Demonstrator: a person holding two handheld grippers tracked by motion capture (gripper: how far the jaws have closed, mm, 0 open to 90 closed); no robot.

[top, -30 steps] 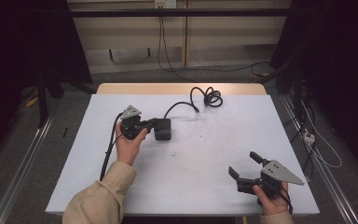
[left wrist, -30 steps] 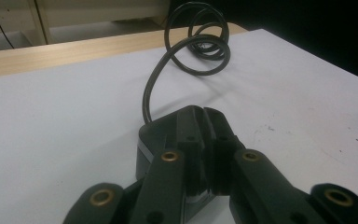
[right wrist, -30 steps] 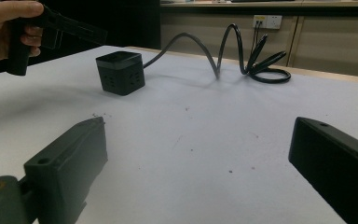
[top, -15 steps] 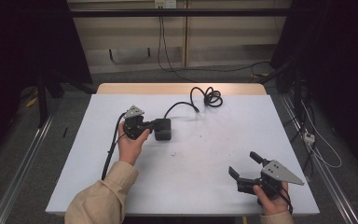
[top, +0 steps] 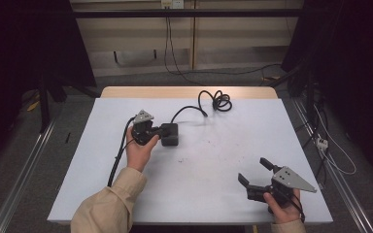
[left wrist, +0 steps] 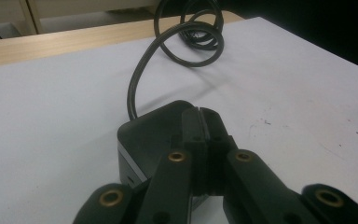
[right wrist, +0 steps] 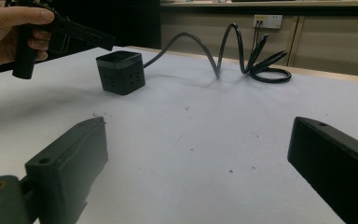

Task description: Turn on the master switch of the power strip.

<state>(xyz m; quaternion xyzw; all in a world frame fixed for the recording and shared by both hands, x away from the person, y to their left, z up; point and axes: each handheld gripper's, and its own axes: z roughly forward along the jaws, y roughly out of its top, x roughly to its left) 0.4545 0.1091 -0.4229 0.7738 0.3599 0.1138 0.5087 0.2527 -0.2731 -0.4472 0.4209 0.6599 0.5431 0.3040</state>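
Observation:
A black cube-shaped power socket [top: 171,136] sits left of the table's middle, and its black cable [top: 212,100] runs back to a coil near the far edge. My left gripper [top: 161,131] is shut with nothing between its jaws. In the left gripper view the closed tips [left wrist: 200,115] hang over the cube's top [left wrist: 144,133]. In the right gripper view the left gripper [right wrist: 106,43] hovers just above the cube [right wrist: 120,72]; I cannot tell whether they touch. My right gripper [top: 253,171] stands open and empty near the front right corner, with its jaws [right wrist: 198,135] wide apart.
The white table top [top: 223,145] has a wooden strip [top: 184,91] along its far edge. The coiled cable [right wrist: 261,60] lies at the back centre. Loose cables run over the floor to the right of the table.
My left gripper has edged slightly right, toward the cube. The right gripper and the cube have not moved.

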